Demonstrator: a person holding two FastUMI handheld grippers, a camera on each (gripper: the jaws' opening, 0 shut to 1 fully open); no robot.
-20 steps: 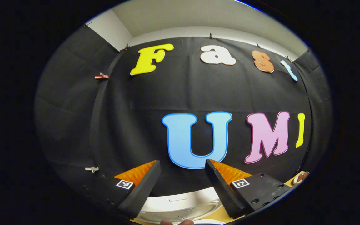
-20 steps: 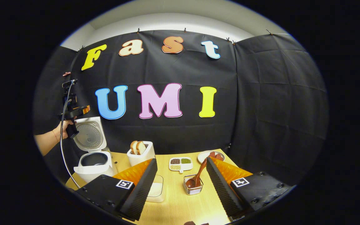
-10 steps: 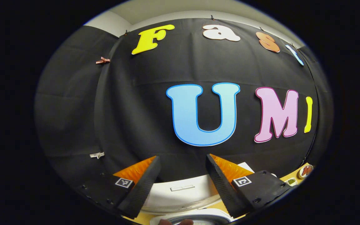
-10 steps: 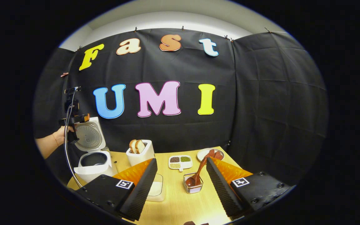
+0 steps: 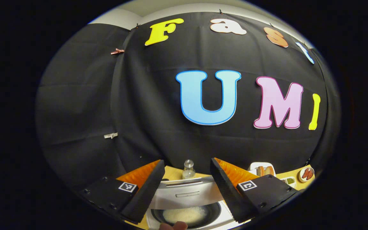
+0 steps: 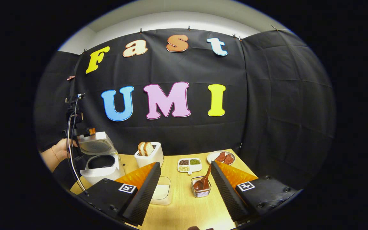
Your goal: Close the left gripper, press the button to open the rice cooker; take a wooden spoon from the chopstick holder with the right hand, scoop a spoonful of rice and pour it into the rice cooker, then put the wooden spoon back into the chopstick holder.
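Wooden spoon (image 6: 203,179), bowl down, handle tilted up-right

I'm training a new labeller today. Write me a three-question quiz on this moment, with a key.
1. True or false: the wooden spoon stands in the chopstick holder.
2. The lid of the rice cooker is: A) flat shut, B) partly raised, C) lying on the table.
3. Fill in: the right gripper has its jaws ____.
Key: 1 true; 2 B; 3 open.
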